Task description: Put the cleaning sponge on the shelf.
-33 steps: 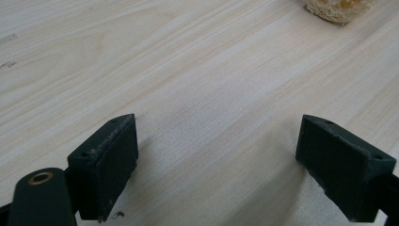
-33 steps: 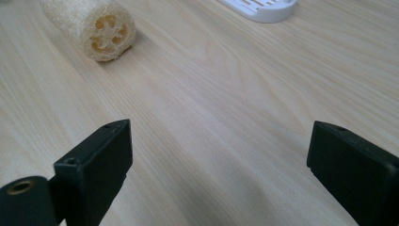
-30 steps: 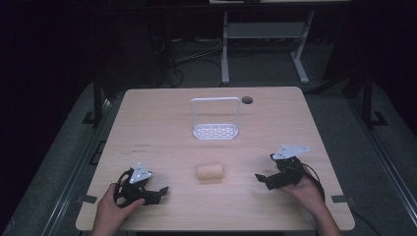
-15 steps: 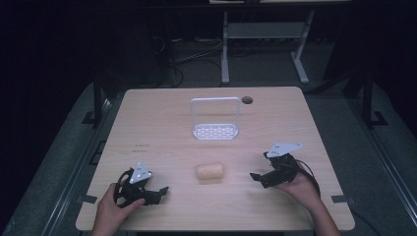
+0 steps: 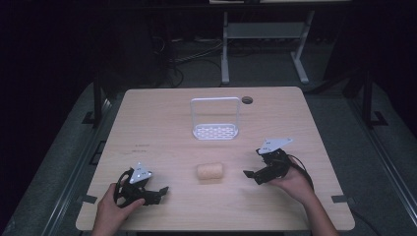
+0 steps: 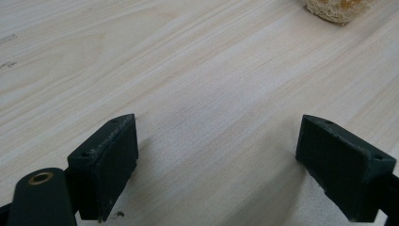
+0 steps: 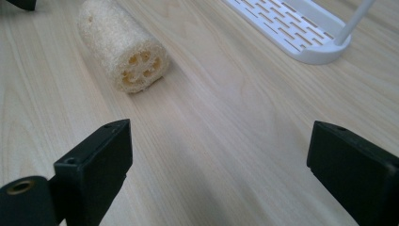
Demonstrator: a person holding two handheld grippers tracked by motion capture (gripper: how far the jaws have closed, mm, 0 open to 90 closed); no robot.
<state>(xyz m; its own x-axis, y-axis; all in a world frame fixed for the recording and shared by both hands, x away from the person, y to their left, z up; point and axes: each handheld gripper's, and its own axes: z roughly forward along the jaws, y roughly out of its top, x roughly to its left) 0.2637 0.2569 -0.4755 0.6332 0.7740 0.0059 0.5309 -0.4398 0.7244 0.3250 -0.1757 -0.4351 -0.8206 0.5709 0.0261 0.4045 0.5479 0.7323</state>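
The left gripper [image 6: 216, 160] hovers low over the table [image 6: 188, 84], jaws wide apart; beyond them, well clear, lies a loofah [image 6: 338, 8].

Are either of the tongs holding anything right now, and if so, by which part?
Nothing is held. Both the left tongs and right tongs are open over bare table; the loofah lies untouched between them.

I am finding no text, label, brand, number or sign that I can read. On the wooden table [image 5: 162, 128], left of the middle, a faint dark mark [image 5: 142, 146] is showing in the high view, but it is too small and blurred for me to tell whether it is writing.
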